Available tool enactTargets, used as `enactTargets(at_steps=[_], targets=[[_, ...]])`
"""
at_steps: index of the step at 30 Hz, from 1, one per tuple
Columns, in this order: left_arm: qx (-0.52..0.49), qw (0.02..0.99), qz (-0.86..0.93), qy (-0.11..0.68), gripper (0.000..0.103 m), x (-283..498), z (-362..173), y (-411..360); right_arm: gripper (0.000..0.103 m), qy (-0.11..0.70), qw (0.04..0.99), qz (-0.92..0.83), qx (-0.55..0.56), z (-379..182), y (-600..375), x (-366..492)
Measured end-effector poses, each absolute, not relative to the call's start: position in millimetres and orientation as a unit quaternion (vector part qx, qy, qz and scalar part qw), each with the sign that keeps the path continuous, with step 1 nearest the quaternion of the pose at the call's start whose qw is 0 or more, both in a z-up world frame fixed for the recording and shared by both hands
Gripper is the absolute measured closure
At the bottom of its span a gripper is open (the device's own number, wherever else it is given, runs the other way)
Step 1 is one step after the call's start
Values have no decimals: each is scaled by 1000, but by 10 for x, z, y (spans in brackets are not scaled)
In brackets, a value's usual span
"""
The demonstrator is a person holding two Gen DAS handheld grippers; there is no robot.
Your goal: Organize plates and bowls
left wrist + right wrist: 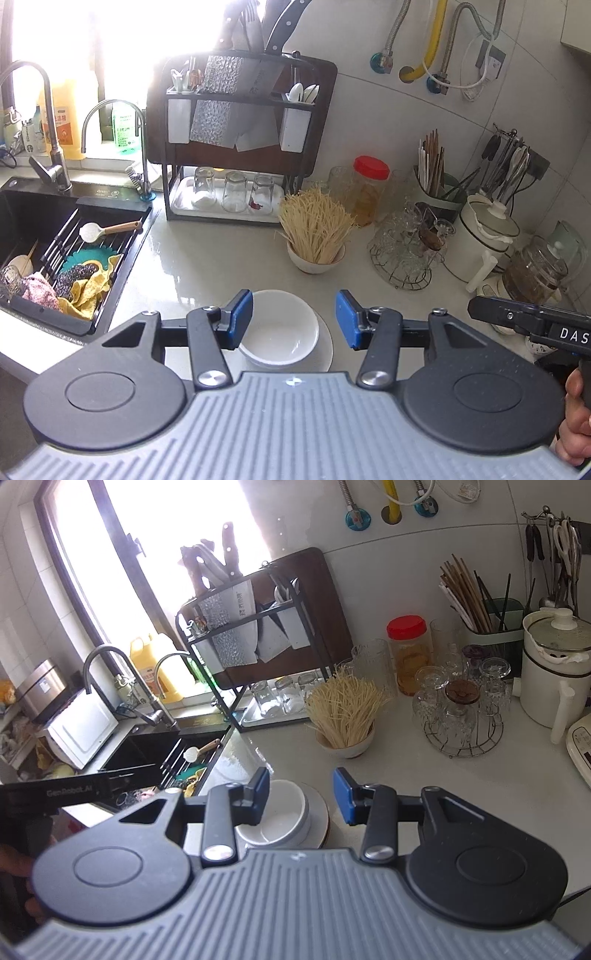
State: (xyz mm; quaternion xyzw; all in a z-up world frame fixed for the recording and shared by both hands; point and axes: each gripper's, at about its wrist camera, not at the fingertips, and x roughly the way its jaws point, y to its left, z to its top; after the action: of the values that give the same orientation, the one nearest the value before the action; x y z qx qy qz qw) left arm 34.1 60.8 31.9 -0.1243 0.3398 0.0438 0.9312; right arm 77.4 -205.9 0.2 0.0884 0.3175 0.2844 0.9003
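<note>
- left gripper (294,319) is held with its blue pads wide apart, and nothing is held between them.
- white bowl (279,328) is seen just ahead of it, a bit to the left of the gap, with the left pad over the bowl's left rim.
- plate (325,347) is found under the bowl, flat on the pale counter (207,258), with its bare edge showing on the right.
- right gripper (301,795) is also held wide apart and holds nothing; the bowl and plate are seen ahead and to its left.
- the left gripper seems nearer and more straight on, so the bowl may best be taken by it.
- the bowl is round, so no long side needs to be lined up.
- a bowl of dry noodles (317,236) stands farther back, well apart from the stack.
- the sink (55,236) lies off to the left.
</note>
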Motion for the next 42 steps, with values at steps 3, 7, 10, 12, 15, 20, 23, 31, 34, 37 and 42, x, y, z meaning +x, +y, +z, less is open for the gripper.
enactTargets(at_steps=[3,7,10,12,15,20,23,31,34,37,42], targets=[[-140,924,54,352,47,226,195,562,61,328,895,290,85,-33,-2058,708],[-141,917,75,367,47,155,65,524,61,341,890,295,74,-140,-2057,664],[-140,914,90,370,47,129,25,541,61,357,885,292,66,-290,-2047,722],[-136,913,100,371,47,122,22,558,61,368,882,288,63,-384,-2041,763],[-133,911,110,376,47,96,9,551,61,383,875,289,63,-464,-2036,799],[-138,902,123,390,47,69,-63,566,61,380,875,299,38,-478,-1946,808],[-144,897,134,397,47,83,-104,614,61,382,872,303,37,-467,-1913,849],[-141,896,141,396,45,184,-70,677,61,384,870,309,26,-446,-1858,958],[-145,897,131,396,43,225,-78,688,60,384,871,306,21,-451,-1844,968],[-147,898,127,396,43,250,-65,702,54,380,873,306,19,-439,-1834,988],[-143,898,132,394,43,279,-45,719,55,378,871,312,18,-412,-1776,993]])
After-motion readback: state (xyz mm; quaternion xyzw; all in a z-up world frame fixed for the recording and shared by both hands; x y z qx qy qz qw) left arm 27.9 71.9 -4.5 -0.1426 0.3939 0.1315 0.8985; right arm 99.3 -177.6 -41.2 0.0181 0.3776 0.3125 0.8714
